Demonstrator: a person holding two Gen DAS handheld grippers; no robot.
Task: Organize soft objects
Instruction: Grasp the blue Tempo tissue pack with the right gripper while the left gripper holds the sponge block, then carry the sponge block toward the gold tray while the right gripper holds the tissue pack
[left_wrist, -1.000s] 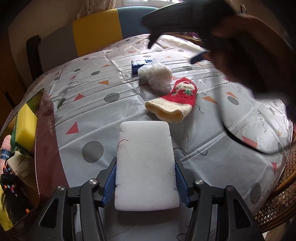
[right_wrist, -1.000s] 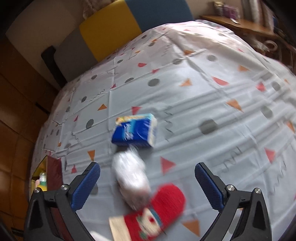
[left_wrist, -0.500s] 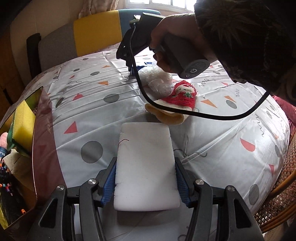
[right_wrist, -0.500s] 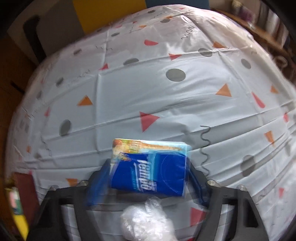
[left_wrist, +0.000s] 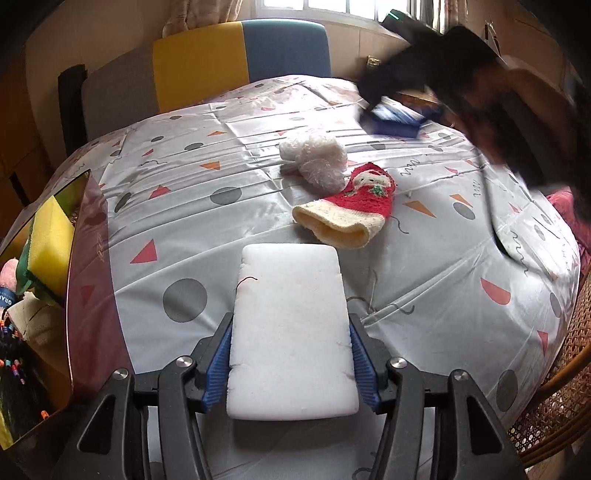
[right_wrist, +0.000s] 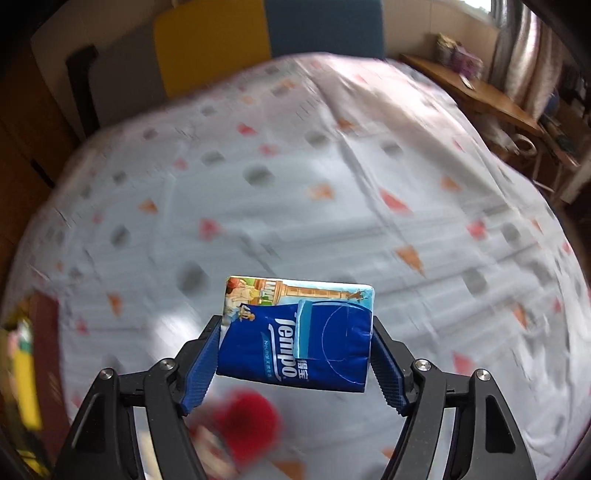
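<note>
Right tool (right_wrist: 295, 354) gripping tissue pack (right_wrist: 295, 332)

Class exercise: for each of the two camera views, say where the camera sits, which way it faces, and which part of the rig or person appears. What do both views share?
Left wrist: behind the left gripper, facing across the table; its fingers clamp a white foam block; the person's blurred arm shows.
Right wrist: behind the right gripper, angled down at the table, holding a blue tissue pack aloft.
Shared: red Santa sock, tissue pack.
</note>
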